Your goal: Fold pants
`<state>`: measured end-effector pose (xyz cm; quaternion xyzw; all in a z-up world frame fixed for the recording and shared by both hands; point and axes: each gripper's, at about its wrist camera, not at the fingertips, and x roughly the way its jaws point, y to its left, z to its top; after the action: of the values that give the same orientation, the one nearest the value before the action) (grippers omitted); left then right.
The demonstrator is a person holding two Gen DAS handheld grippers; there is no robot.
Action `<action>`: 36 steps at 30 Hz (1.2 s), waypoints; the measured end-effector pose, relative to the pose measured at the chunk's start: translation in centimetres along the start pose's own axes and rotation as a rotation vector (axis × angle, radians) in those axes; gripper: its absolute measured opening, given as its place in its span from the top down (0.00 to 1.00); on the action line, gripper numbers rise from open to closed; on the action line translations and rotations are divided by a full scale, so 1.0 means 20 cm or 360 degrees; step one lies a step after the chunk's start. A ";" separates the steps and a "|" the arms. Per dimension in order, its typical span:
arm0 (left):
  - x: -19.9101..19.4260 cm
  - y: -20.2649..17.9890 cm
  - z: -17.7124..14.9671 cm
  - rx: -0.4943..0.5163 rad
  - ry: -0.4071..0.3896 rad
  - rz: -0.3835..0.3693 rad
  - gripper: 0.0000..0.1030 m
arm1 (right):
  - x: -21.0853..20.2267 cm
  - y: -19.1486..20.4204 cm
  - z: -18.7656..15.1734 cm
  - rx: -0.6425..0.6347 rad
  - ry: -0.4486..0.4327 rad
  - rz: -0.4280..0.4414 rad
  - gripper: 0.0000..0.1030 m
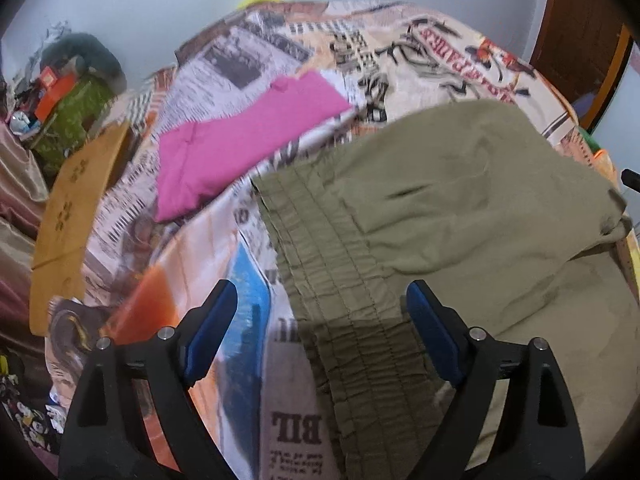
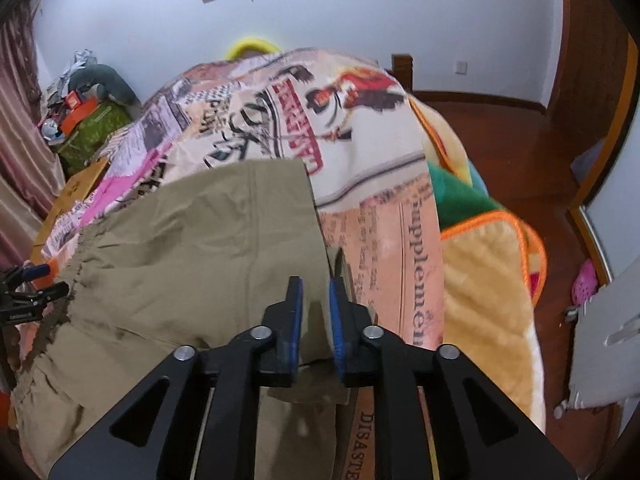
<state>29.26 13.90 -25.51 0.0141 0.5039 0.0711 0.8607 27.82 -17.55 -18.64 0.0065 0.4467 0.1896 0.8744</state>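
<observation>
— Blue-padded tongs first: the right gripper (image 2: 316, 316) has its jaws drawn nearly together over the hem edge of the olive pants (image 2: 192, 248). A fold of that cloth sits between the pads; whether they truly pinch it, I cannot tell.

— And the other one?

— Left gripper (image 1: 322, 332) spread wide, holding nothing. Its fingers straddle the gathered elastic waistband (image 1: 320, 264) of the pants, just above the cloth.

— Where do the pants lie?

— Flat on the newspaper-print bedspread (image 1: 360, 44), on the near part of the bed, waistband toward the left gripper, leg end toward the right one. One layer is folded over the rest, with a crease running across.

— Around them?

— Beyond the waistband, a folded pink garment (image 1: 244, 132) on the same bedspread, apart from the pants. Past the leg side, a yellow plush blanket (image 2: 484, 280) with orange trim hangs off the bed edge. Farther than the pink garment, a cardboard box (image 1: 72, 208) beside the bed, then a cluttered green-covered stand (image 1: 76, 116) by the wall.
</observation>
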 end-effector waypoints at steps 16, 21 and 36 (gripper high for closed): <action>-0.02 0.20 0.25 -0.0143 -0.0121 -0.0088 0.08 | -0.05 0.18 0.30 -0.0158 -0.0217 0.0042 0.38; 0.13 0.25 0.29 -0.0188 -0.0071 -0.0136 0.08 | 0.09 0.17 0.40 -0.0173 -0.0187 0.0029 0.38; 0.49 0.30 0.28 -0.0242 0.0074 -0.0148 0.08 | 0.76 0.06 0.54 -0.0190 0.0211 0.0087 0.38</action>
<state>38.29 21.41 -30.68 -0.0764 0.5170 0.0692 0.8497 43.88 -9.52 -23.77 -0.0459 0.4912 0.2396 0.8362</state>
